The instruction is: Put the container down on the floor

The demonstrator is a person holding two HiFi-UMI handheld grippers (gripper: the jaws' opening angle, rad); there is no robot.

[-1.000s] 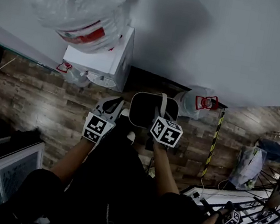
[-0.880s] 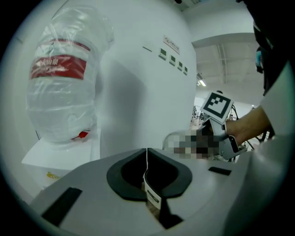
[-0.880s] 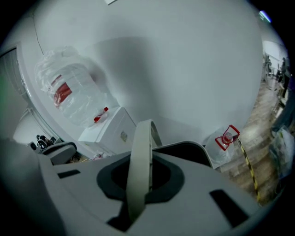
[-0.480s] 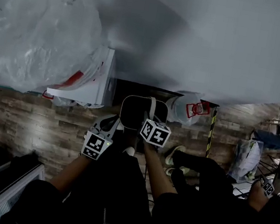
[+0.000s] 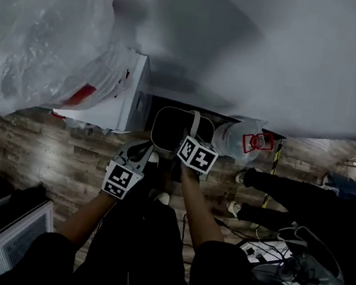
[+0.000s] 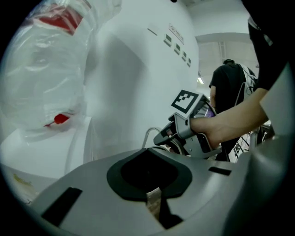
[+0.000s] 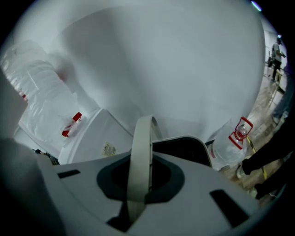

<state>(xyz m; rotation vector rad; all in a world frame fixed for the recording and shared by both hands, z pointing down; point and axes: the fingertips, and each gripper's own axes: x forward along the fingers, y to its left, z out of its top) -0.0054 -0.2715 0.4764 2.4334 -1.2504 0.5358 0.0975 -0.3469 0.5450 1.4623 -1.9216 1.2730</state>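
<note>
Down by the foot of the white wall (image 5: 280, 54), the right gripper (image 5: 189, 140) has its jaws pinched on the pale handle (image 7: 140, 156) of the dark container (image 5: 170, 130), the strap running straight up between them. That container sits between the white water dispenser (image 5: 114, 97) and a clear bottle (image 5: 243, 139) with a red tag, over the wood-look floor (image 5: 47, 157); whether its base touches the floor, I can't tell. Left gripper (image 5: 136, 155) is just beside it on the dispenser side, jaws looking pressed together with nothing in them, and its own view catches the right gripper and the hand (image 6: 226, 129) on it. A plastic-wrapped jug (image 5: 42, 28) tops the dispenser. Another person's legs (image 5: 290, 198) stand off to the right.
</note>
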